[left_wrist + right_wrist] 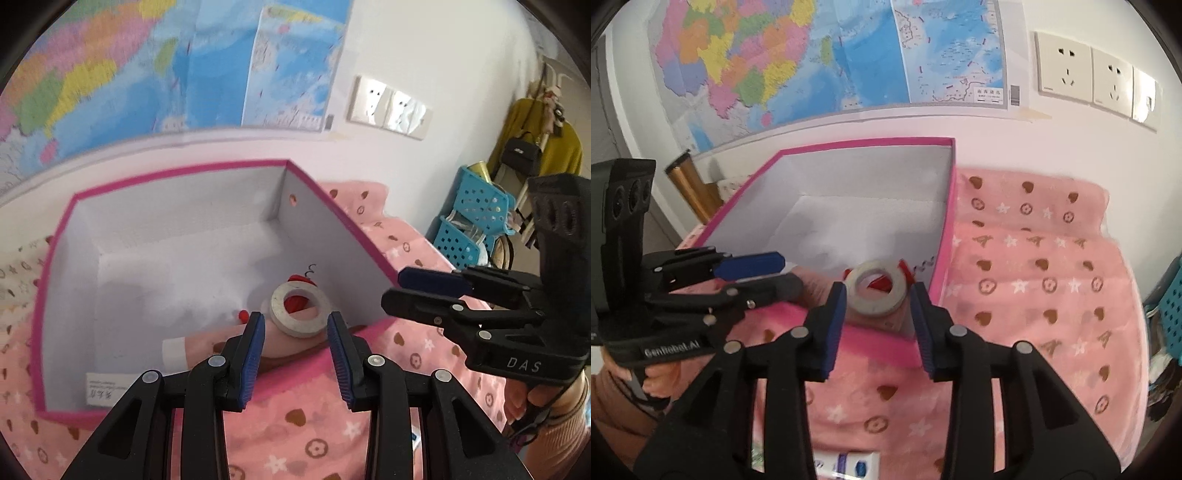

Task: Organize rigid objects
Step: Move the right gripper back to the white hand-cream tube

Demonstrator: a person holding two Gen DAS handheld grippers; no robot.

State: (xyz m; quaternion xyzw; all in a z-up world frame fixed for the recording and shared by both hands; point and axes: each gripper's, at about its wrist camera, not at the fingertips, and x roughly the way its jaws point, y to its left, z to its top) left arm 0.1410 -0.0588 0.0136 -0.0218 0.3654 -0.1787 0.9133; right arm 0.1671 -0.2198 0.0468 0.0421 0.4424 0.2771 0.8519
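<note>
Left wrist view, left to right. A map [155,66] hangs on the white wall above a pink-rimmed storage box [55,258] with a grey lining, which stands open on a pink blanket [314,435] printed with hearts, stars and flowers. A white label [105,389] sits on the inner near wall. In the box's near right corner lies a pale tube with a white cap [177,349]; on it rests a roll of white tape [299,308], with a red object [295,301] visible through and behind its hole. The left gripper [295,354] hovers over the near rim of the box, its blue-padded jaws parted and clasping nothing; the tape roll shows between the fingertips but lies beyond them, untouched. To the right, the right gripper [397,286] reaches toward the box's right wall, one finger above the other with a narrow gap and nothing between them. A hand [524,398] grips its handle. Behind stand blue perforated baskets [476,218] and a yellow garment [543,147]; wall sockets [388,107] sit on the wall above.

Right wrist view, left to right. The left gripper [790,273] enters from the left, empty. The tape roll [877,291] lies in the box's [945,236] near right corner. The right gripper [877,325] is released, its fingers flanking the roll in view without touching it. The blanket [1034,277] extends rightward beneath the sockets [1086,77].
</note>
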